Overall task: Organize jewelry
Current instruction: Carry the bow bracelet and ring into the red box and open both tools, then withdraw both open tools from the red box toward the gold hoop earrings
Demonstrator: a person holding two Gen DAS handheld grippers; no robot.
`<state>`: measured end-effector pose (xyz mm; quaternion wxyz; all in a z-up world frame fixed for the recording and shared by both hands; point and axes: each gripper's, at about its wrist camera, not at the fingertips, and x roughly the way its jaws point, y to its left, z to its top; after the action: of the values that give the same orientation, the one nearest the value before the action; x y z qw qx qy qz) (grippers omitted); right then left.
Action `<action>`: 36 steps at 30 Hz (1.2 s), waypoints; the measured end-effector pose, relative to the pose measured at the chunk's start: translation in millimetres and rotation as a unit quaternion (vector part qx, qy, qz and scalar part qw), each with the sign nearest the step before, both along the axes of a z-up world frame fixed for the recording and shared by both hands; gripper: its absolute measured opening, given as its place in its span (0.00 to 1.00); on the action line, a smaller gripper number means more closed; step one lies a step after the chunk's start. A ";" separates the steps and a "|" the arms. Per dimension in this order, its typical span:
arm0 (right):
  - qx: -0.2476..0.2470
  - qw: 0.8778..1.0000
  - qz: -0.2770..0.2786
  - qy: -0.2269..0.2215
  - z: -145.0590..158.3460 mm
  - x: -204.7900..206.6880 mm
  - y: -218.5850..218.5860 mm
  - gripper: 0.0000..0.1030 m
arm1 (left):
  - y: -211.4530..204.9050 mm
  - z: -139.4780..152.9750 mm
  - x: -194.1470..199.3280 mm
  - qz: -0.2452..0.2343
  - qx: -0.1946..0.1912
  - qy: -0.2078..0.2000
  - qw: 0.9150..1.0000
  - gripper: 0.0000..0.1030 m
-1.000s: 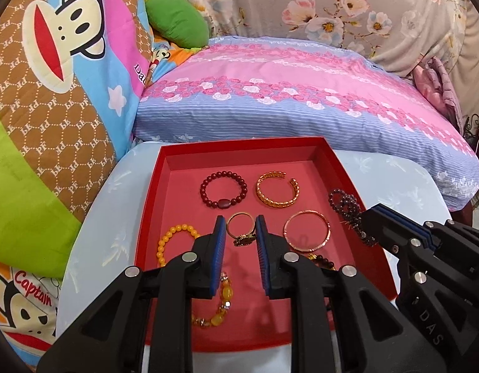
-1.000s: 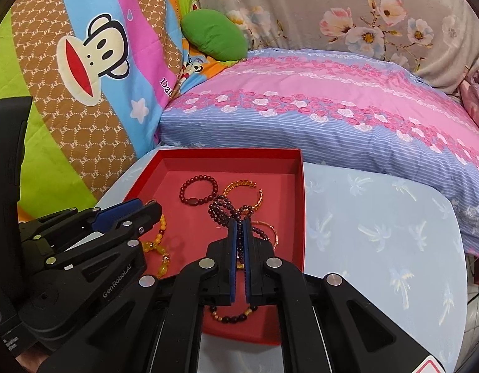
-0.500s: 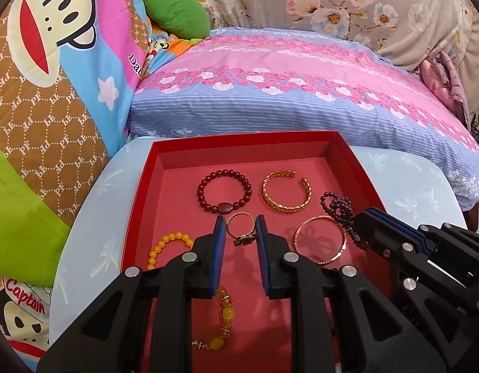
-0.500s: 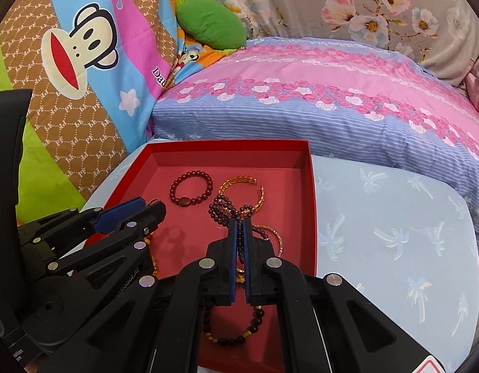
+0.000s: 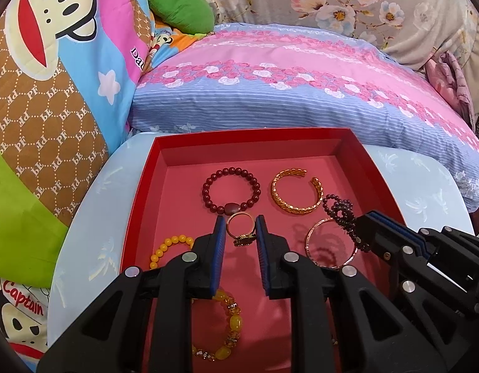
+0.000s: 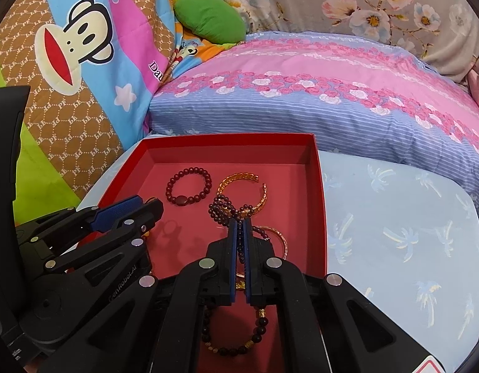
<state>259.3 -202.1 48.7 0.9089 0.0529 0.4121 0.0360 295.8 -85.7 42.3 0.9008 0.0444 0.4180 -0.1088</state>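
— What have you got in each hand?

— My right gripper [image 6: 239, 227] is pressed together on a dark purple beaded strand [image 6: 222, 209]; its loops hang out past the blue pads, over the red tray [image 6: 317, 186]. My left gripper [image 5: 239, 228] has a small gold ring [image 5: 241, 228] between its pads, which stand on either side of it with a narrow gap. The ring looks held, with its dark ornament low

— Where is the rest of the jewelry?

— All inside the tray, which sits on a pale blue cloth with palm prints [image 6: 394, 233]. At the far end lie a dark red bead bracelet [image 5: 231, 191] and, to its right, an open gold cuff [image 5: 297, 191]. A thin rose-gold bangle [image 5: 329, 244] lies flat under the purple strand. Nearer me, a yellow bead bracelet [image 5: 221, 326] is partly hidden by my left gripper, and a brown bead bracelet [image 6: 236, 332] lies under my right one

— And behind the tray?

— A pink and blue striped pillow [image 5: 301, 93], touching the cloth's far edge
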 end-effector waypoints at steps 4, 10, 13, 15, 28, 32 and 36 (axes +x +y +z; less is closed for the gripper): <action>-0.001 1.000 0.001 0.002 -1.1 0.5 0.8 0.04 | 0.6 -1.0 0.8 -0.002 0.002 0.001 1.000 0.19; -0.001 1.000 0.003 0.000 0.8 0.1 2.0 0.05 | 1.2 -0.2 2.1 -0.007 -0.003 0.009 1.000 0.19; -0.004 1.000 0.001 -0.008 6.7 -3.2 2.1 0.16 | 2.8 3.1 0.1 -0.007 -0.004 0.004 1.000 0.36; -0.003 1.000 -0.003 -0.010 11.2 -6.0 0.0 0.24 | 7.1 8.4 -2.7 0.000 -0.003 -0.007 1.000 0.43; -0.009 0.999 0.008 -0.042 45.9 -56.2 6.7 0.36 | 35.9 39.5 -41.2 0.014 -0.019 -0.023 0.999 0.52; -0.010 0.999 0.014 -0.040 46.0 -75.0 13.8 0.37 | 36.5 41.0 -59.3 0.013 -0.022 -0.018 1.000 0.52; -0.006 0.999 0.014 -0.034 44.0 -90.5 18.3 0.37 | 37.6 40.6 -77.0 0.015 -0.025 -0.013 0.999 0.53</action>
<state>168.8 -183.8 92.7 0.9222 0.0406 0.3816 0.0480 218.8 -48.1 82.9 0.9087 0.0169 0.4036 -0.1051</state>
